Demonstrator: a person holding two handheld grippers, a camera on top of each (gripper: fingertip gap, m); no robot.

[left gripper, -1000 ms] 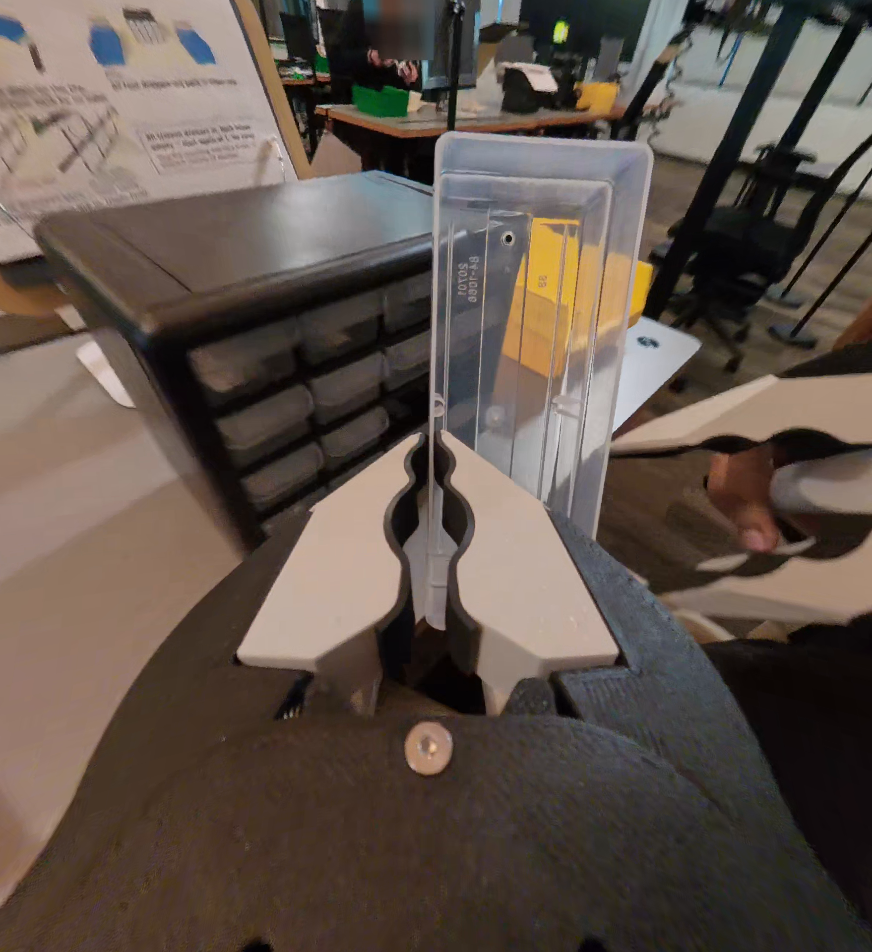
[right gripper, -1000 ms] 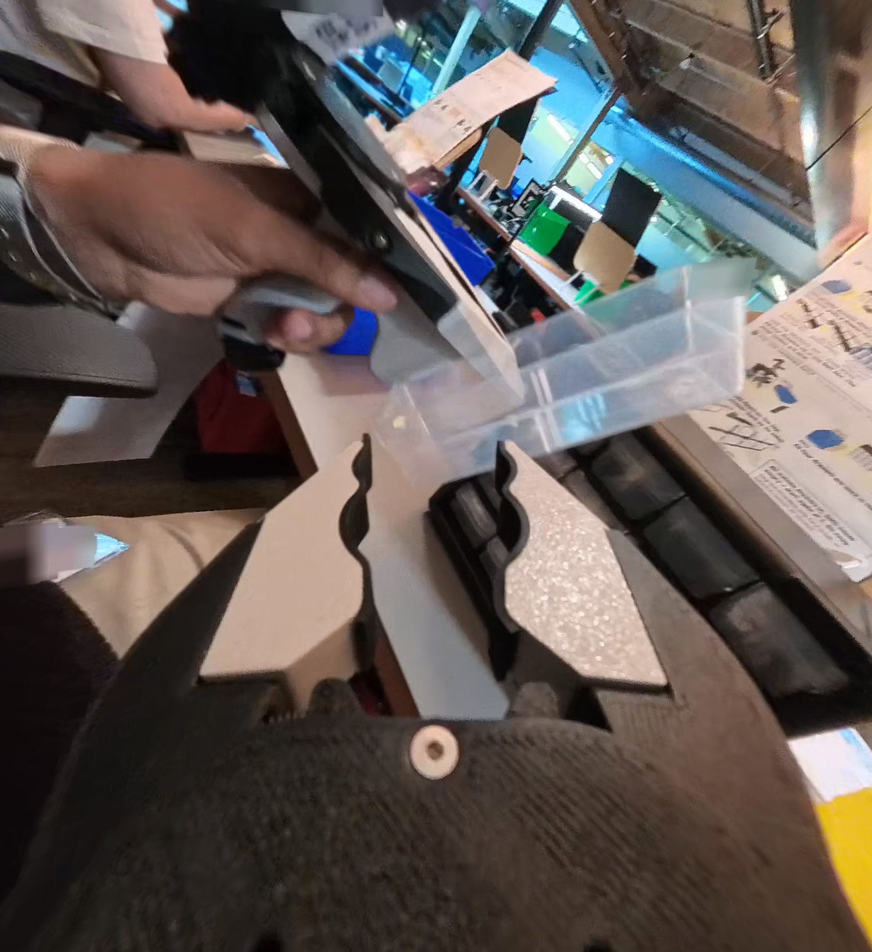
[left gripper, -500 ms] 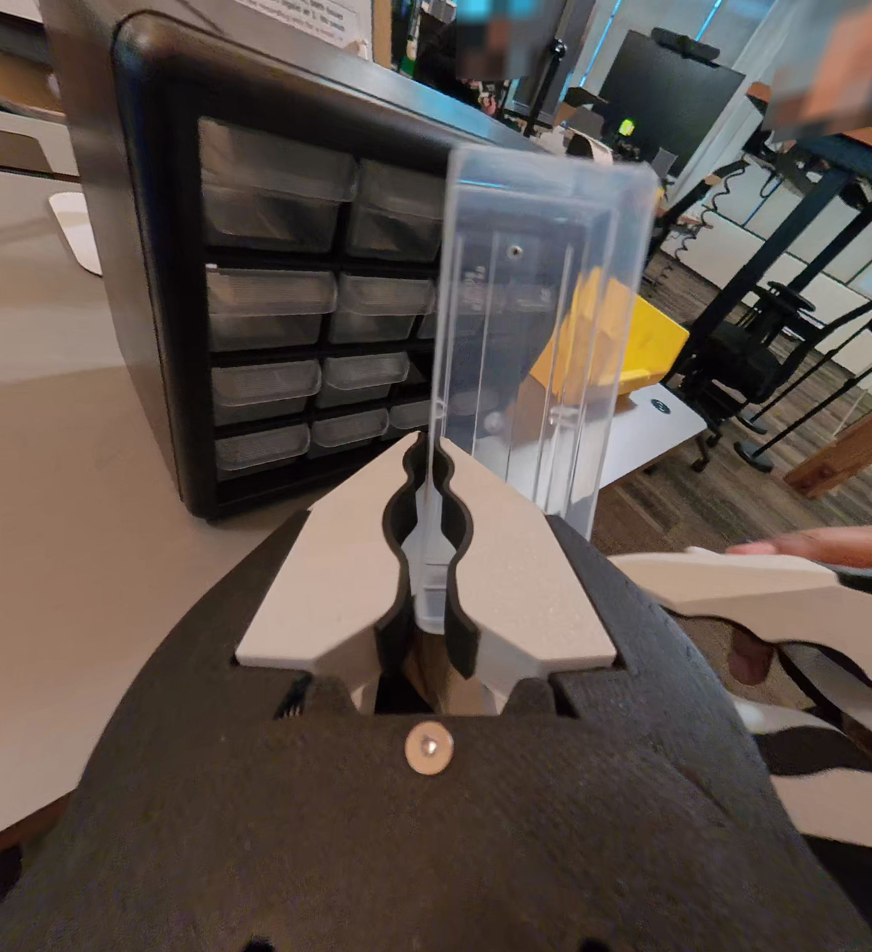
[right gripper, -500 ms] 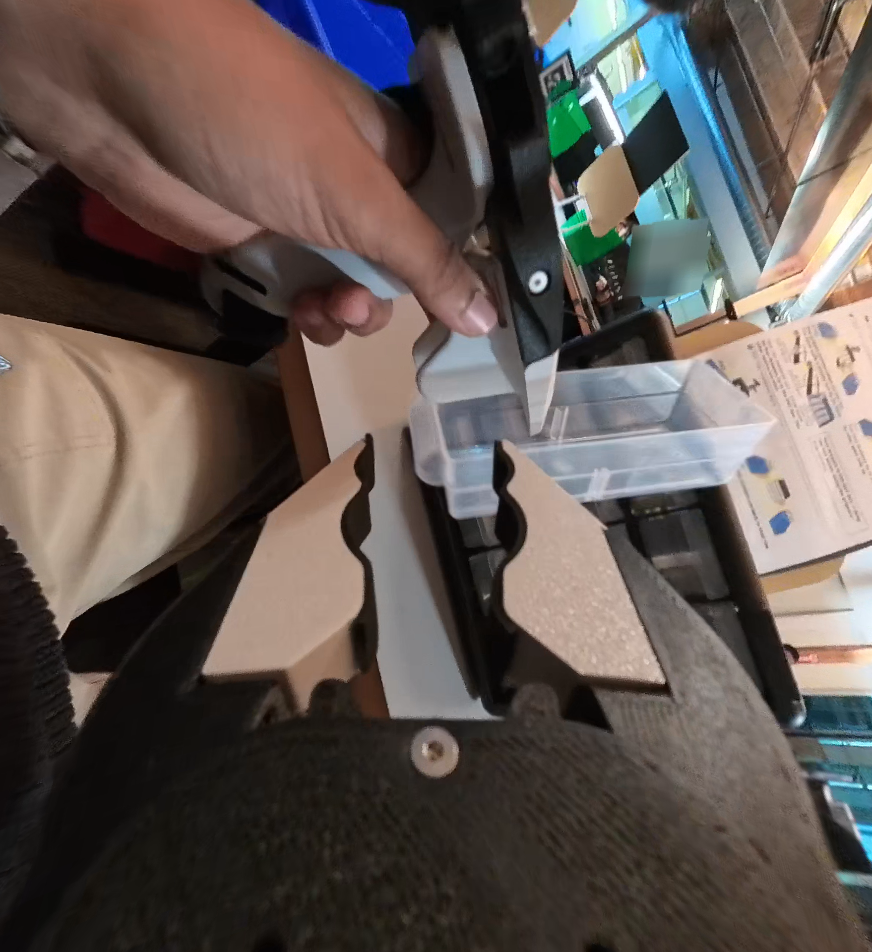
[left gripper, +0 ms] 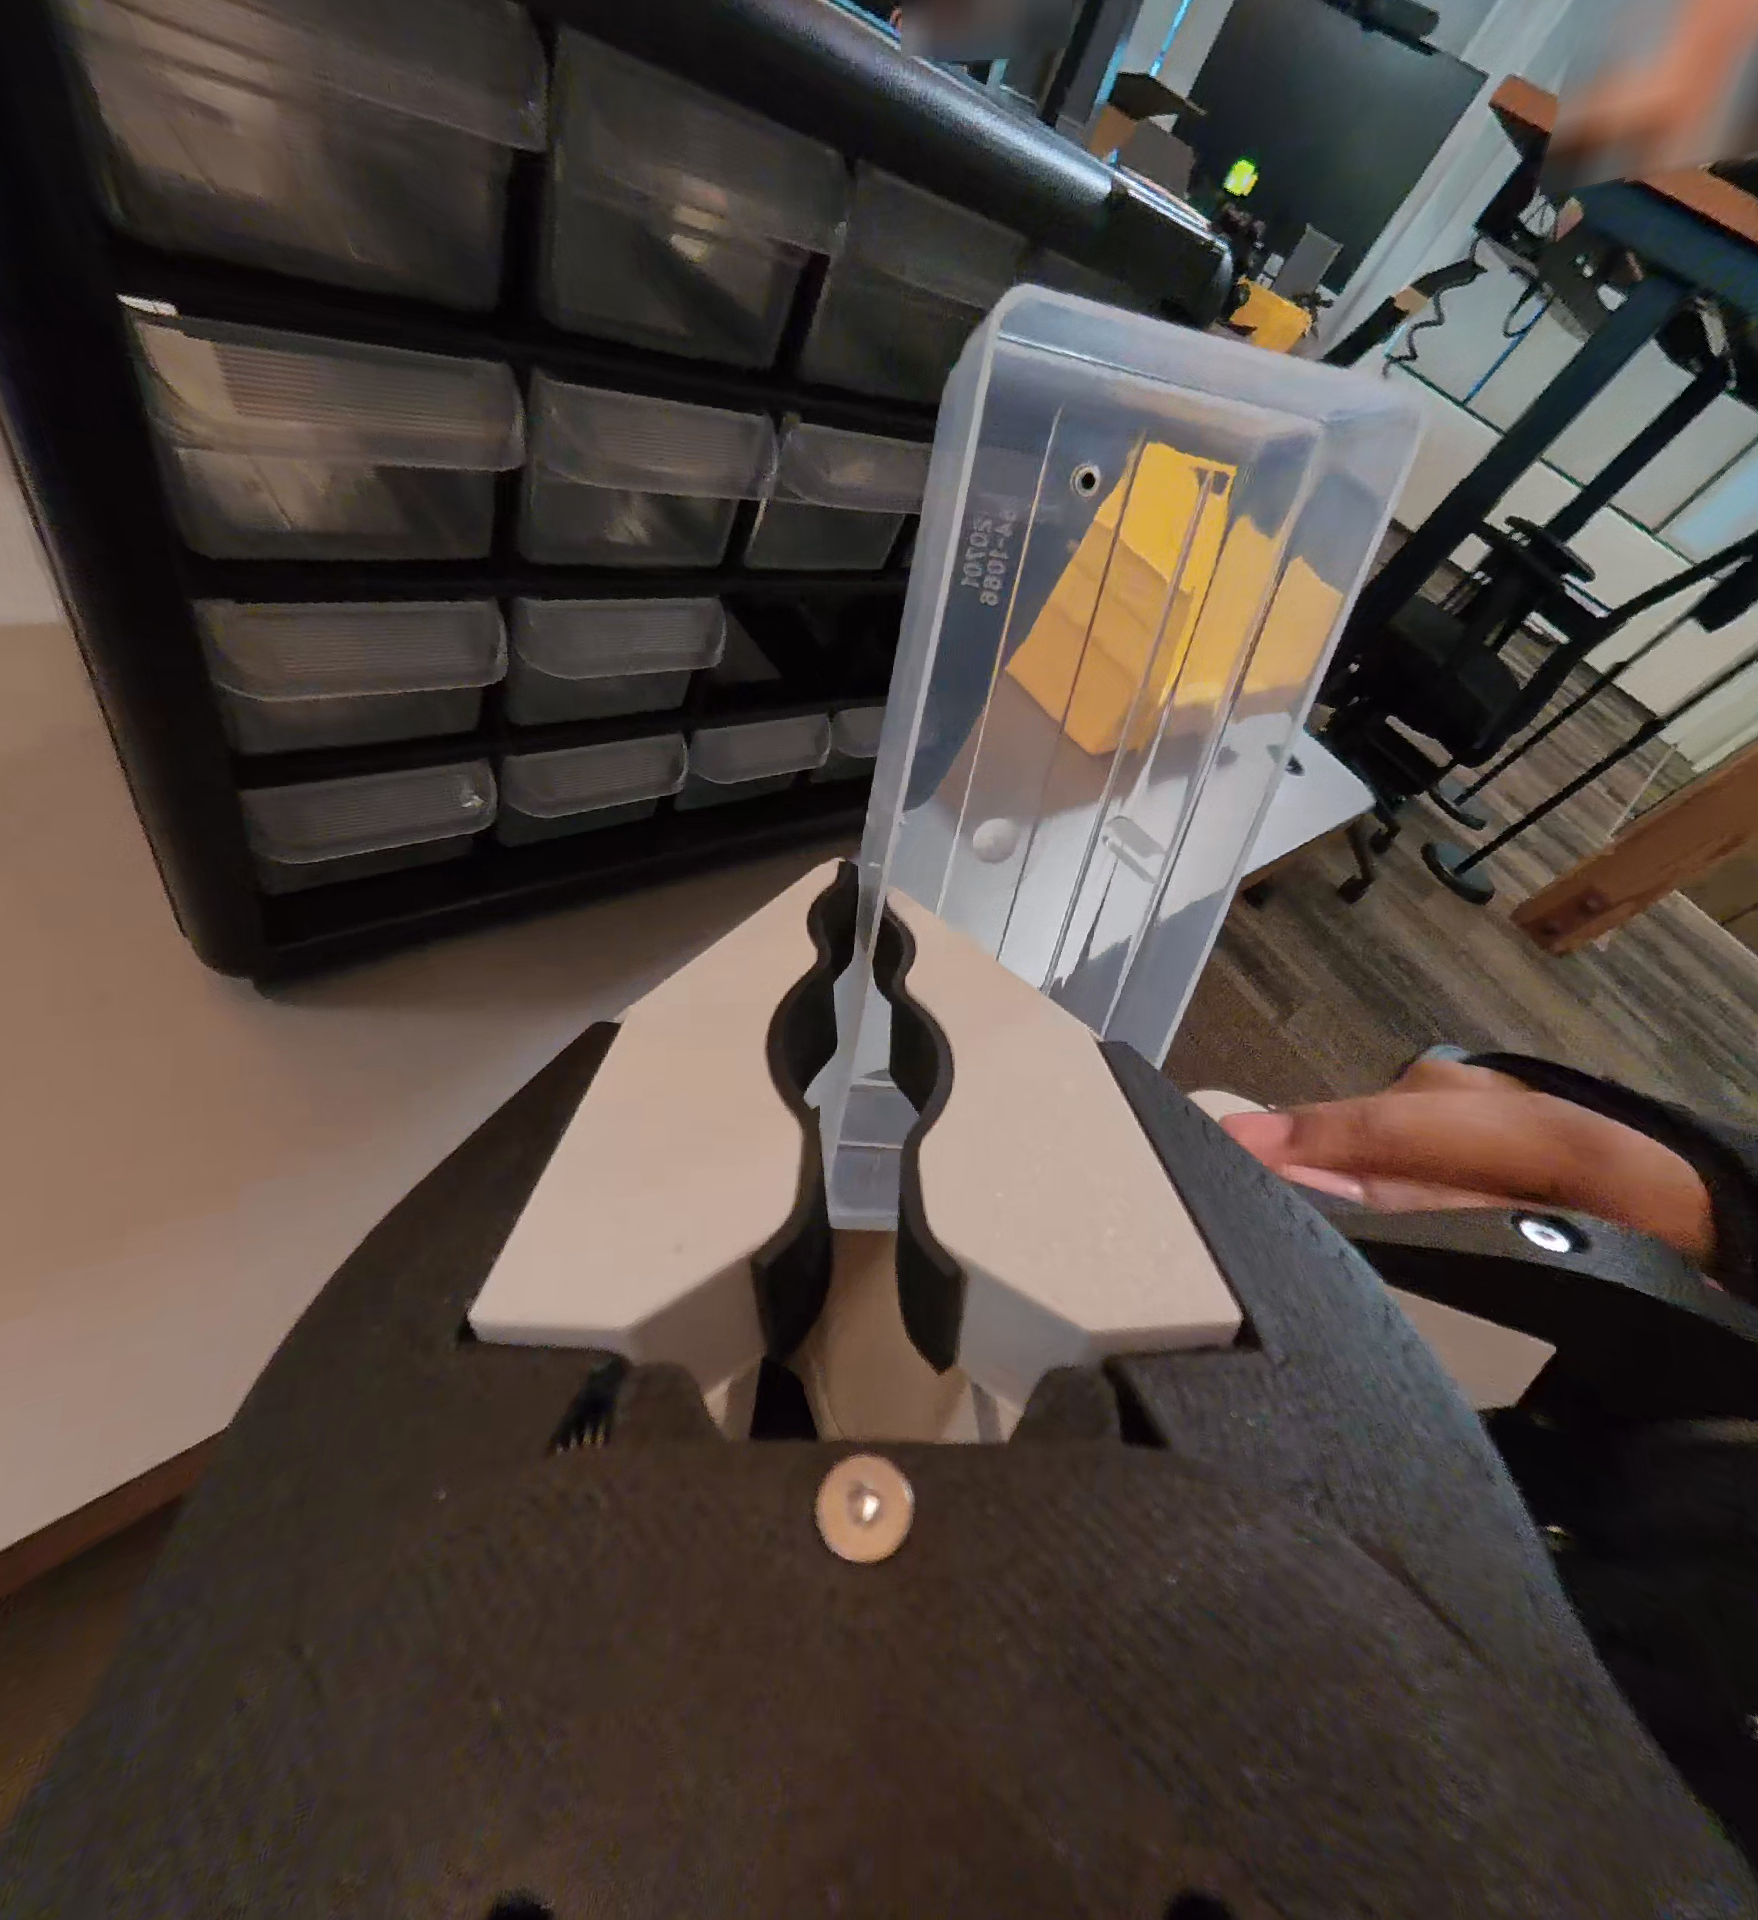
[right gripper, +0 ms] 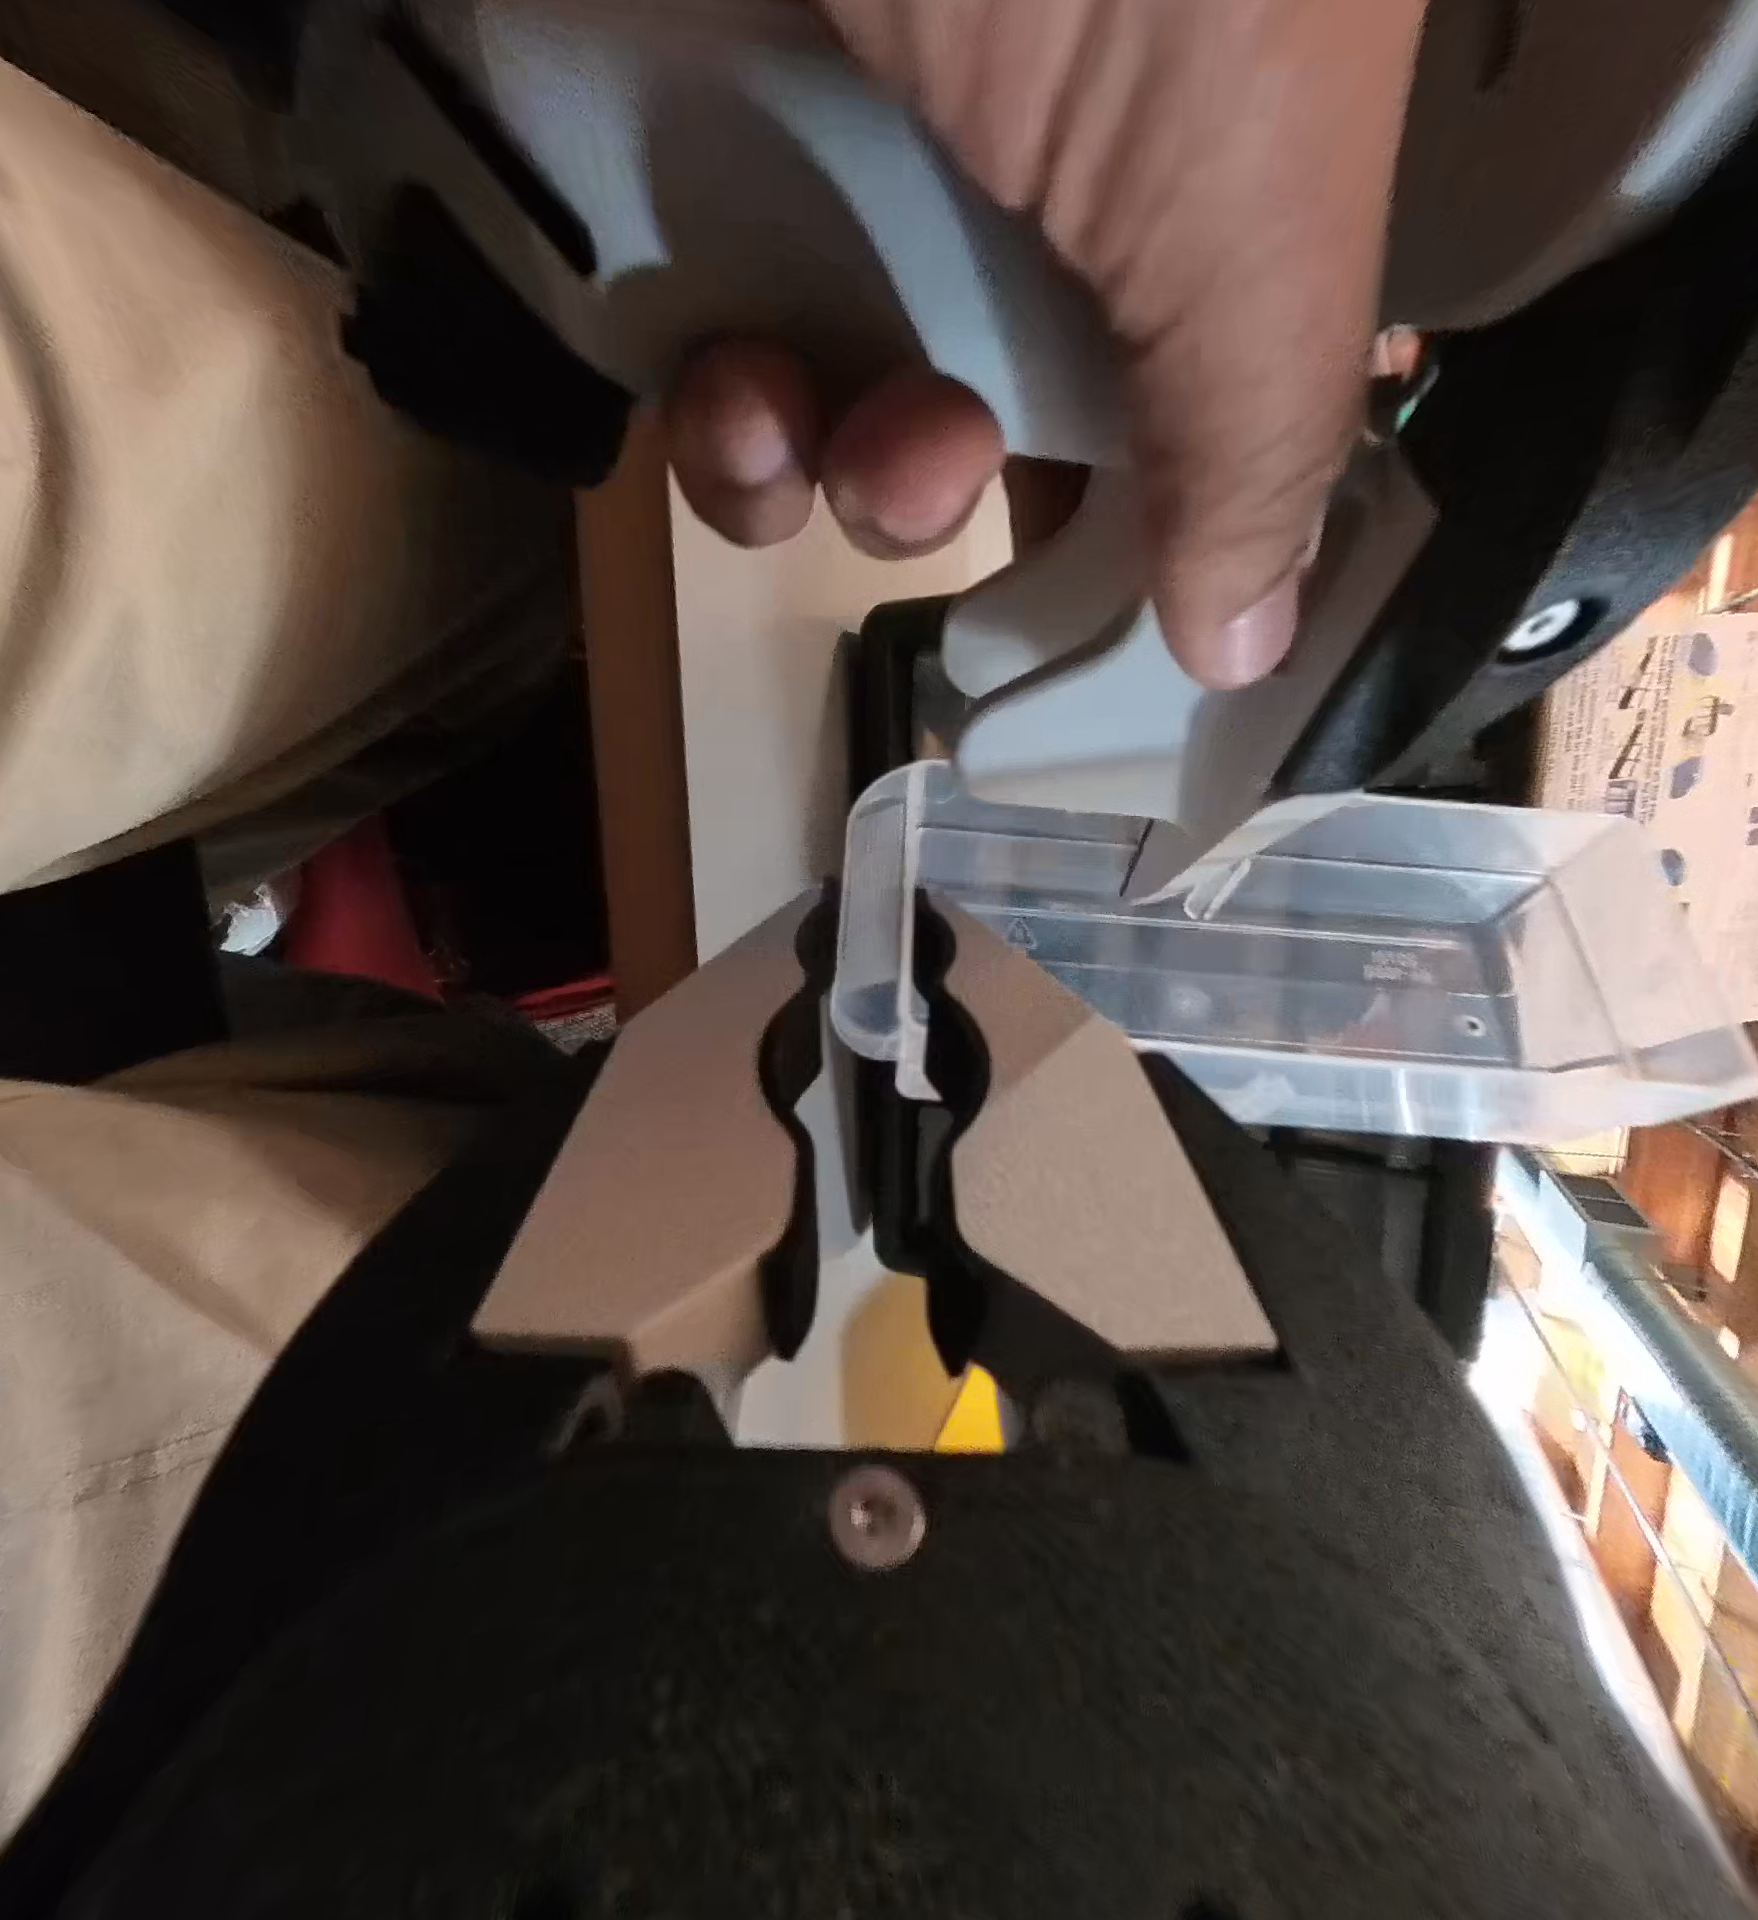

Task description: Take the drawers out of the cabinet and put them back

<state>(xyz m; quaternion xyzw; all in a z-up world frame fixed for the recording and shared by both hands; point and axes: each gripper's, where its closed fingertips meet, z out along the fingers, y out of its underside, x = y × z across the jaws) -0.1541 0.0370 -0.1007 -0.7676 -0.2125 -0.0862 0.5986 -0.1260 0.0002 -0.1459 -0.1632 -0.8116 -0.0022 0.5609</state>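
A black cabinet [left gripper: 75, 416] with many clear drawers fills the left of the left wrist view. One slot [left gripper: 802, 634] in its third row looks empty. My left gripper [left gripper: 867, 894] is shut on a side wall of a clear empty drawer [left gripper: 1114, 675], which stands on end in front of the cabinet. In the right wrist view the same drawer [right gripper: 1322, 977] lies sideways, with the left gripper [right gripper: 1155, 883] on its wall. My right gripper [right gripper: 870, 914] is shut on the drawer's front handle lip.
The cabinet stands on a beige table [left gripper: 75, 1039]. A hand [right gripper: 1166, 312] holds the left gripper. The other hand [left gripper: 1457, 1153] shows at the right. A yellow bin [left gripper: 1114, 623] shows through the drawer. Office chairs and desk legs [left gripper: 1477, 644] stand beyond.
My left gripper has brought the drawer lower and closer to the cabinet front. My right gripper was open and has moved onto the drawer's front lip and closed on it.
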